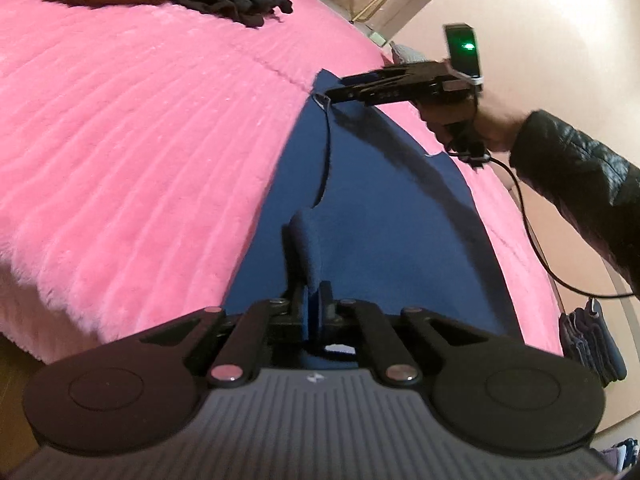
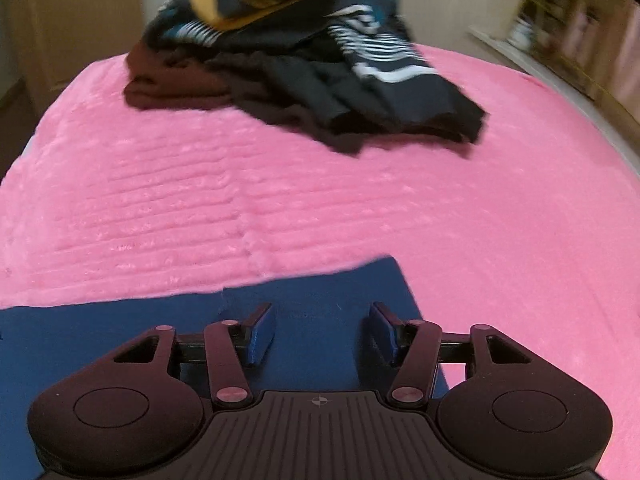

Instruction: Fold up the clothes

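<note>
Pink ribbed bedspread (image 2: 360, 200) on bed; pale wall (image 1: 540, 20) behind; blurred shelving (image 2: 580, 40) (contents unclear).

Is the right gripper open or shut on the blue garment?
Open. In its own view the right gripper has its pads wide apart, with the blue garment lying flat underneath, ungripped.

Right tool (image 2: 316, 336) gapes over blue garment (image 2: 120, 344).

Pink, navy and dark colours

We see a plain navy garment (image 1: 372, 216) on a ribbed pink blanket (image 2: 320, 200), and our pile of clothes (image 2: 304, 68) mixes maroon, black, mustard, teal and white stripes.
</note>
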The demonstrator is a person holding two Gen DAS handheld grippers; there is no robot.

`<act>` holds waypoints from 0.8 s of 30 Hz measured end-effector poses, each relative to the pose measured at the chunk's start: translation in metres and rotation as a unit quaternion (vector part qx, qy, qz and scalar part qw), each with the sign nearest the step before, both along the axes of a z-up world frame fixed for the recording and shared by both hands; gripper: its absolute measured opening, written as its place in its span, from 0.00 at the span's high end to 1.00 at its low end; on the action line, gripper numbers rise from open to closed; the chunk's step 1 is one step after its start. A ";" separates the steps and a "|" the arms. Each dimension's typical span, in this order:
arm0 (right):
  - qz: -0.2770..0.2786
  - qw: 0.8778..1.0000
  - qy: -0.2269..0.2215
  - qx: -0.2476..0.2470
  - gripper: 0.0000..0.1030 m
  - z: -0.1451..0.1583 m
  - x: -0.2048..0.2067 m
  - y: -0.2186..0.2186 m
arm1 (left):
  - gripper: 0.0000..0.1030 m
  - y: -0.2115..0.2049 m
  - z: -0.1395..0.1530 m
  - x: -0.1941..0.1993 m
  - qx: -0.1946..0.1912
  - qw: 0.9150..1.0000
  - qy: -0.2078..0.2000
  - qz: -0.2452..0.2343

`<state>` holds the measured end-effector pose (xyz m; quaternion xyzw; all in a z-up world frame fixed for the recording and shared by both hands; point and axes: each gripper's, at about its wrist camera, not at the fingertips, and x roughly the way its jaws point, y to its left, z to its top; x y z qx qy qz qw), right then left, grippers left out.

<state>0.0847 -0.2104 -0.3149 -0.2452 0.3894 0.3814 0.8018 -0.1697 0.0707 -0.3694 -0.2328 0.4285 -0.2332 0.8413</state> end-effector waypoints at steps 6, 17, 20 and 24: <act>-0.136 0.989 0.038 0.037 0.46 0.035 -0.068 -0.065 | 0.92 0.010 0.013 -0.005 0.030 0.999 -0.016 0.012; -0.327 0.929 0.062 0.163 0.30 0.047 -0.285 -0.185 | 0.76 -0.008 0.052 -0.048 0.162 0.979 -0.110 -0.055; -0.359 0.913 0.057 0.185 0.30 0.039 -0.343 -0.204 | 0.70 -0.019 0.059 -0.057 0.202 0.966 -0.140 -0.084; -0.397 0.887 0.064 0.226 0.30 0.024 -0.390 -0.213 | 0.61 -0.030 0.061 -0.056 0.228 0.955 -0.154 -0.110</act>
